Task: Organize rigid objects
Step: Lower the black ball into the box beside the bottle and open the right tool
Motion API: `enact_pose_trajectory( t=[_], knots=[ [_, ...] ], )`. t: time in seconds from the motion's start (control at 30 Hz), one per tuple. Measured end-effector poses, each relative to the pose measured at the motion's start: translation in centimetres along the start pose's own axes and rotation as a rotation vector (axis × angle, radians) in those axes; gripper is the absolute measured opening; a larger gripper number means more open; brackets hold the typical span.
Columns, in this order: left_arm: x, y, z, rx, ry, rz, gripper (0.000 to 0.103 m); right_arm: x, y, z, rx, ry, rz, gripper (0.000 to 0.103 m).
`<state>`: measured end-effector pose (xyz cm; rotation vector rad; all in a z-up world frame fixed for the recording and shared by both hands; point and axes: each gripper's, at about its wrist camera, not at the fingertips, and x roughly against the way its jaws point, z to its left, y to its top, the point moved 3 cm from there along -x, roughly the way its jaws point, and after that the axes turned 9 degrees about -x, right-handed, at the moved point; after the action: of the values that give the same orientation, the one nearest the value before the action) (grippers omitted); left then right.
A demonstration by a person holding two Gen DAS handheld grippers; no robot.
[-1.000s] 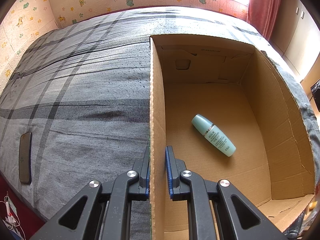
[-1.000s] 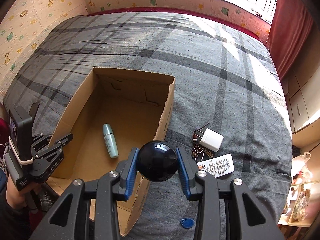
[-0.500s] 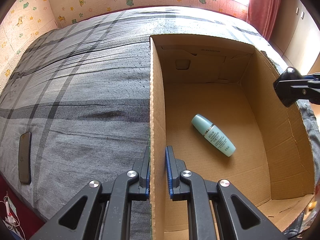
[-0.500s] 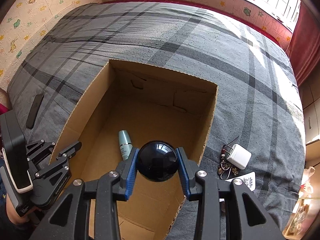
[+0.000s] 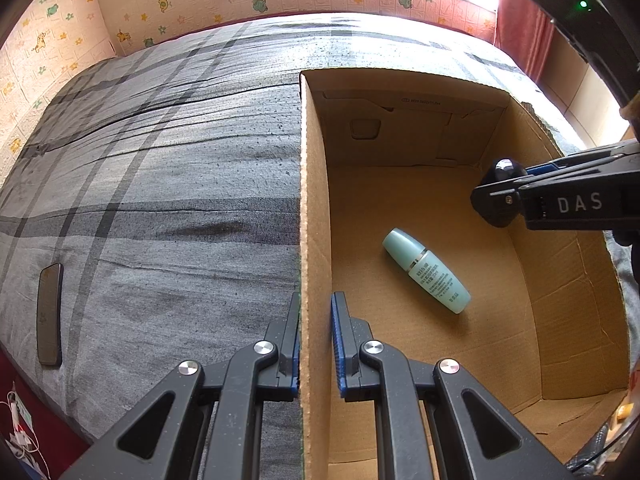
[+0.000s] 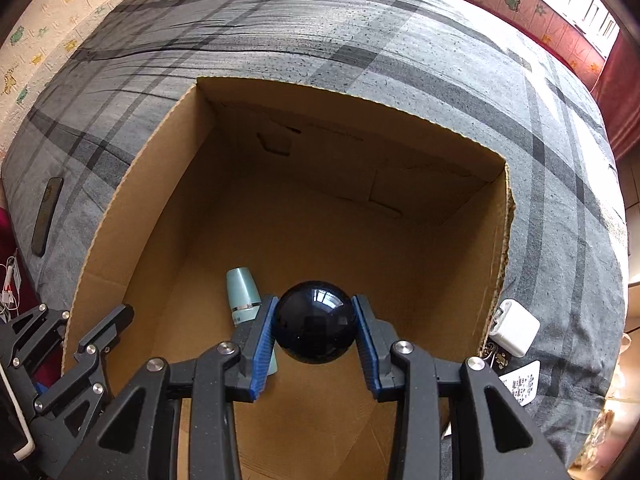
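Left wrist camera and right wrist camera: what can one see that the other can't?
Only the left wrist view shows the left tool clamped on the box wall, and the whole teal bottle lying flat.

Only the right wrist view shows the white charger and a printed card on the bed outside the box.

Both show the cardboard box, the black ball gripped by the right tool, and a dark phone on the grey blanket.
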<state>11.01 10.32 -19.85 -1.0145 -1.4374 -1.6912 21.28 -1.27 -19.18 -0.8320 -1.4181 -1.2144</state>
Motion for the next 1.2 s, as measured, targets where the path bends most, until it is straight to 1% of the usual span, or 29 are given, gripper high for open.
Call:
enact_pose_trajectory(
  t=[0.17, 0.37, 0.5, 0.7, 0.77, 0.93, 1.17, 1.2],
  knots=[
    [0.0, 0.0, 0.0, 0.0, -0.002, 0.001, 0.013, -2.4, 0.7, 0.4, -0.014, -0.011, 0.044, 0.04],
    [0.0, 0.0, 0.0, 0.0, -0.002, 0.001, 0.013, -4.9, 1.2, 0.6, -0.014, -0.048, 0.089, 0.04],
    [0.0, 0.0, 0.0, -0.001, -0.003, 0.001, 0.013, -5.8, 1.2, 0.6, -0.011, -0.061, 0.103, 0.04],
    [0.0, 0.0, 0.1, -0.002, -0.002, 0.002, 0.013, -5.8, 1.5, 0.4, -0.015, -0.053, 0.097, 0.04],
    [-0.1, 0.0, 0.2, -0.001, -0.003, 0.005, 0.013, -5.7, 1.8, 0.5, -0.012, -0.045, 0.09, 0.045],
    [0.0, 0.0, 0.1, -0.003, 0.0, 0.007, 0.013, -5.0, 1.7, 0.2, -0.004, -0.043, 0.069, 0.046],
    [-0.1, 0.0, 0.2, -0.004, 0.001, 0.007, 0.013, -3.3, 0.9, 0.8, -0.007, -0.023, 0.032, 0.046],
    [-0.1, 0.0, 0.2, -0.004, 0.001, 0.009, 0.013, -2.7, 0.3, 1.1, -0.007, -0.02, 0.025, 0.046]
  ],
)
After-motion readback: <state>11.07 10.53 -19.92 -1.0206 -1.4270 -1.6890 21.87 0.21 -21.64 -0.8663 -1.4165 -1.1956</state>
